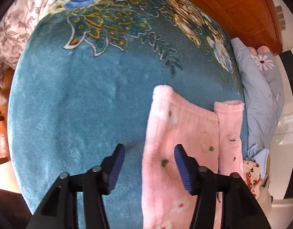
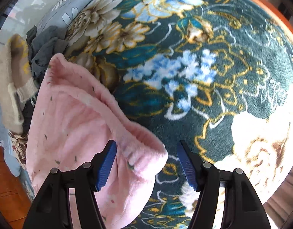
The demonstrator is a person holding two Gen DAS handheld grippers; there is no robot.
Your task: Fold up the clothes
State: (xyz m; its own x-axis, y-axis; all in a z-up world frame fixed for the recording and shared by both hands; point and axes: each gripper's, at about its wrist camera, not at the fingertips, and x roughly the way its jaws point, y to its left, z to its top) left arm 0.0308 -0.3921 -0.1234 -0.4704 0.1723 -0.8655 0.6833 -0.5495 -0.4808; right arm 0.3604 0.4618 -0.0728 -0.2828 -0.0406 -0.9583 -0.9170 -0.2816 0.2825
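Pink fleece trousers (image 1: 194, 126) with a small flower print lie flat on a teal flowered blanket (image 1: 70, 95), their two leg cuffs pointing away from me. My left gripper (image 1: 149, 152) hovers open over the trousers' left edge: one blue pad is above the blanket, the other above the pink cloth. In the right wrist view the gathered waistband end of the trousers (image 2: 73, 118) lies on the blanket (image 2: 213, 99). My right gripper (image 2: 146, 150) is open above the waistband corner, which lies between the pads without being pinched.
Grey-blue daisy bedding (image 1: 261, 80) and a wooden headboard (image 1: 232, 9) border the blanket. A pale leaf-print quilt (image 1: 12, 28) lies at the left. A grey garment (image 2: 45, 47) and a beige knit (image 2: 12, 76) are heaped beside the trousers. Wooden floor (image 2: 5, 181) shows below.
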